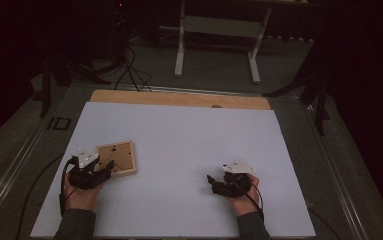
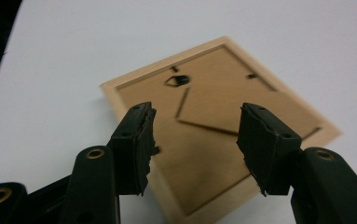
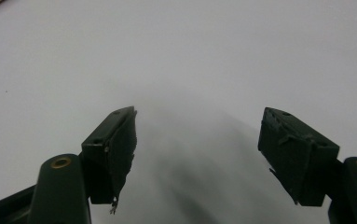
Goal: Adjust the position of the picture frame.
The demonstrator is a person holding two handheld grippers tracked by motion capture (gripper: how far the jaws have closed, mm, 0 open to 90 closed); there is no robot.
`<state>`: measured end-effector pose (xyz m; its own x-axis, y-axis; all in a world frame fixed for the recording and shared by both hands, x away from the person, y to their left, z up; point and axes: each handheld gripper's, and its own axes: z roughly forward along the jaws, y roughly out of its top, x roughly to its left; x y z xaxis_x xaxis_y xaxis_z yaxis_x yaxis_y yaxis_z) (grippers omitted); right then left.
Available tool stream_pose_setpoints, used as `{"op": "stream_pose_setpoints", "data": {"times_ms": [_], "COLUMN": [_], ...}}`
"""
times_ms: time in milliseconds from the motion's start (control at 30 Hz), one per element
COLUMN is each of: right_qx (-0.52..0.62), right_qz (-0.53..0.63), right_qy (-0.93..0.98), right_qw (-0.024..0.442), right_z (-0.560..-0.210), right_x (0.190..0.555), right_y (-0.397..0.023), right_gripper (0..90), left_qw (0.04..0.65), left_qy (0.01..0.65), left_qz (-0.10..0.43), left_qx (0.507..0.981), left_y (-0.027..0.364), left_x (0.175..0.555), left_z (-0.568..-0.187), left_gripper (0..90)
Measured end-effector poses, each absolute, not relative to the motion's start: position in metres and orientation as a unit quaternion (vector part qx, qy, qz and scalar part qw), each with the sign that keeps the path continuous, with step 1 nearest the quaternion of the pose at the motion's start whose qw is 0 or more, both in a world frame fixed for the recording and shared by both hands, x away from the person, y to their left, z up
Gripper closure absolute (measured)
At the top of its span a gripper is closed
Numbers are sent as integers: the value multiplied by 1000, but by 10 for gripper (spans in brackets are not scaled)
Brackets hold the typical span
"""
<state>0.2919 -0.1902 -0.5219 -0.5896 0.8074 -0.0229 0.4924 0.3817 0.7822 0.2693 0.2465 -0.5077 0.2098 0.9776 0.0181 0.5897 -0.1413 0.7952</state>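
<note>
**Left gripper poised over the frame, right gripper idle**

On the white table (image 1: 179, 140), the left hand (image 1: 80, 196) lies low at about 8 o'clock, its left gripper (image 1: 104, 170) aimed toward 1 o'clock over the wooden picture frame (image 1: 116, 158), which lies back-side up. Its jaws stand apart above the backing, pressing on nothing. At 4 o'clock the right hand (image 1: 241, 196) rests flat; the right gripper (image 1: 210, 181) points toward 10 o'clock, jaws wide apart over bare surface.
</note>
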Motion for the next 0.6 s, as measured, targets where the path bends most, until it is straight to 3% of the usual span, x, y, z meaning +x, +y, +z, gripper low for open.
{"op": "stream_pose_setpoints", "data": {"times_ms": [300,600], "right_qx": [405,405], "right_qz": [383,382], "right_qy": [804,805], "right_qw": [207,208], "right_z": [-522,-522], "right_x": [292,292], "right_y": [-191,-191], "right_gripper": [273,273], "left_qw": [318,305], "left_qy": [588,601], "left_qz": [282,277], "left_qx": [688,685], "left_y": [260,264], "left_x": [274,276], "left_z": [-513,-515], "left_gripper": [492,658]}}
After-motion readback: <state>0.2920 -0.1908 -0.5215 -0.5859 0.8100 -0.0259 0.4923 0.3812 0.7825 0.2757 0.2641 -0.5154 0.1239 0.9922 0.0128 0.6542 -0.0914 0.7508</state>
